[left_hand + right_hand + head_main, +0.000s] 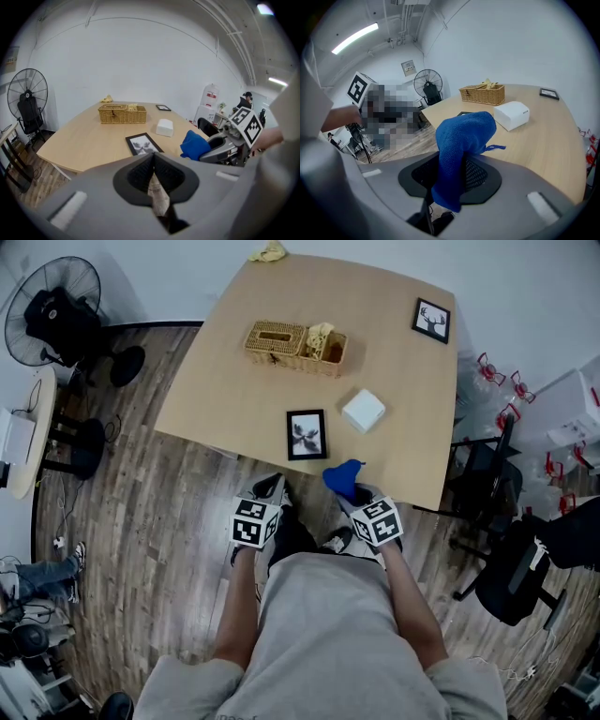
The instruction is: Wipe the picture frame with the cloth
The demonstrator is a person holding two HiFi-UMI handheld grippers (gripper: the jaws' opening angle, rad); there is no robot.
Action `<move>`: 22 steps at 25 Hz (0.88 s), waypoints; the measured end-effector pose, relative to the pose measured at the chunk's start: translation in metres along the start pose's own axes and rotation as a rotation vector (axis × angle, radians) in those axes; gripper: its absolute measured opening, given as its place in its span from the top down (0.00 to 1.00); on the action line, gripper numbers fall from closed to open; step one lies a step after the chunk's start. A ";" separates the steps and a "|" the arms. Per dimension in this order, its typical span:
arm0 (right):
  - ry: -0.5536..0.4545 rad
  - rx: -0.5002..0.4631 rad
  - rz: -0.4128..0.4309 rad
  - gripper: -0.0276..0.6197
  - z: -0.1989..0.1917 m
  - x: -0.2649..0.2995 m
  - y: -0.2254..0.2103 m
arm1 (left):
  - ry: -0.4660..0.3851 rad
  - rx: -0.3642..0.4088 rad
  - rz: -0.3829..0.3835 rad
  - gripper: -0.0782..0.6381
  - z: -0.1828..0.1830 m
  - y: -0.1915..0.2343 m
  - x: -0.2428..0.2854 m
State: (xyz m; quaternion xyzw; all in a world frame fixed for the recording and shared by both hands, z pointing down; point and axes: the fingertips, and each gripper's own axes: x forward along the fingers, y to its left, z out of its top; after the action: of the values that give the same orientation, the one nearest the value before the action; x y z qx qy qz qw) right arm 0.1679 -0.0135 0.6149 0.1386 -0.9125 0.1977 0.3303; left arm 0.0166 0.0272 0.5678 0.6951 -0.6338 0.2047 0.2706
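Observation:
A black picture frame [307, 434] with a grey print lies flat near the table's front edge, and it also shows in the left gripper view [143, 143]. My right gripper [353, 493] is shut on a blue cloth [343, 479], which bunches up over the jaws [461, 145]. It hovers at the table edge, just right of the frame. Beside the right gripper, my left gripper [272, 489] is held off the table's front edge. Its jaws are shut with nothing in them [153, 164]. From the left gripper view, the blue cloth [194, 145] is beyond the frame's right side.
A white box [364, 411] sits right of the frame. Behind them stands a wicker basket [295, 346]. A second small frame [431, 320] lies at the far right corner, and a yellow rag [269, 252] at the far edge. A fan [52, 310] and office chairs [511, 568] flank the table.

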 end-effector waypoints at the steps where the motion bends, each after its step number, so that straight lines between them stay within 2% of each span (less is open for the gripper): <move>1: -0.001 0.003 -0.001 0.80 0.000 0.000 0.000 | 0.002 0.000 -0.002 0.82 0.000 0.000 0.000; 8: -0.021 0.014 -0.027 0.80 0.002 -0.003 -0.007 | 0.022 0.010 -0.013 0.82 -0.006 -0.001 0.003; 14: -0.075 0.032 -0.060 0.80 0.010 -0.014 -0.011 | 0.071 0.061 -0.009 0.82 -0.014 -0.002 0.000; 22: -0.069 0.039 -0.051 0.80 0.001 -0.017 -0.011 | 0.084 0.051 -0.028 0.82 -0.025 -0.012 0.000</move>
State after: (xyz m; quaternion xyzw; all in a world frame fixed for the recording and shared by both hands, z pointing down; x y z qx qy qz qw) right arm 0.1842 -0.0212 0.6060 0.1750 -0.9155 0.2019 0.3009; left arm 0.0303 0.0438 0.5852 0.7015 -0.6067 0.2459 0.2818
